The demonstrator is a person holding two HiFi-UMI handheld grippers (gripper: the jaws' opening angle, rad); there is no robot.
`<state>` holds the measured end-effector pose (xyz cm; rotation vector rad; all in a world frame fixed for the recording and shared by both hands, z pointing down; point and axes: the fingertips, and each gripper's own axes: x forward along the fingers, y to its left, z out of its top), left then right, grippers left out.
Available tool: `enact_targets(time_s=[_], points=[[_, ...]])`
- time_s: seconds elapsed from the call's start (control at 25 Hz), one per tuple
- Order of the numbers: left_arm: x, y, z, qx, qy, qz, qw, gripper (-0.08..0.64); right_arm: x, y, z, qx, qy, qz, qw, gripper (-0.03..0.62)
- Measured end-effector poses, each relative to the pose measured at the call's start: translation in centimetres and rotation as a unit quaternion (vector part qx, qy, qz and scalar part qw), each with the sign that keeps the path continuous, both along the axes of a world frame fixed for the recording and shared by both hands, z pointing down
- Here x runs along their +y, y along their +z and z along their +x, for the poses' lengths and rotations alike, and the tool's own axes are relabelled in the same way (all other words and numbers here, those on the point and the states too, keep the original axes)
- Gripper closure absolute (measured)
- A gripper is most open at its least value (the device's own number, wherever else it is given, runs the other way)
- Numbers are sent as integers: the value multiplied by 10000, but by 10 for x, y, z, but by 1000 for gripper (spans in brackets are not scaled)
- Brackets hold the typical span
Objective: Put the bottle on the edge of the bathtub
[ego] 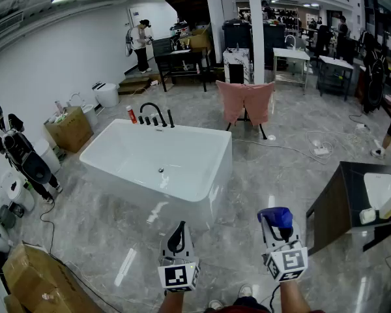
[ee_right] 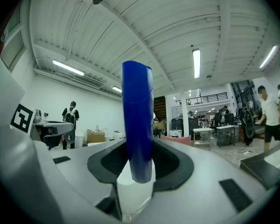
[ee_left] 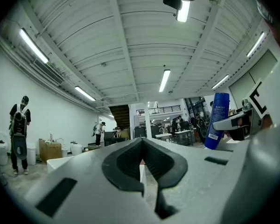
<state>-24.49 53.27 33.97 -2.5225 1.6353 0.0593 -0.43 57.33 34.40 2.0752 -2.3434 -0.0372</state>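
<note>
Bottle is in my right gripper, blue and standing upright, its long axis straight up and down. The jaws are clamped on its lower body, which the right gripper view shows plainly, pads pressing it from both sides. My left gripper is closed on itself with nothing between the jaws, held just beside the right one.

What matters now is the bathtub. It lies ahead of me and off to the left of the loaded hand, well apart from it, with open floor between. Its nearest corner and the long near rim are what I'd aim for, I reckon. The empty left hand sits closer to that rim, but the right one carries the load.

Both grippers point roughly level and forward, low in front of my body. With the bottle already vertical, I judge it needs carrying forward and leftward, not tipping.
</note>
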Motion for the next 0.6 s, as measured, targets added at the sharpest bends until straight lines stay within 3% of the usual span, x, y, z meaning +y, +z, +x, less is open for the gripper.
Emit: enact_targets(time_s=[0.6], points=[[-36, 4, 87, -30, 276, -89, 9996, 555, -28, 8, 73, 2, 160, 0, 9999, 442]])
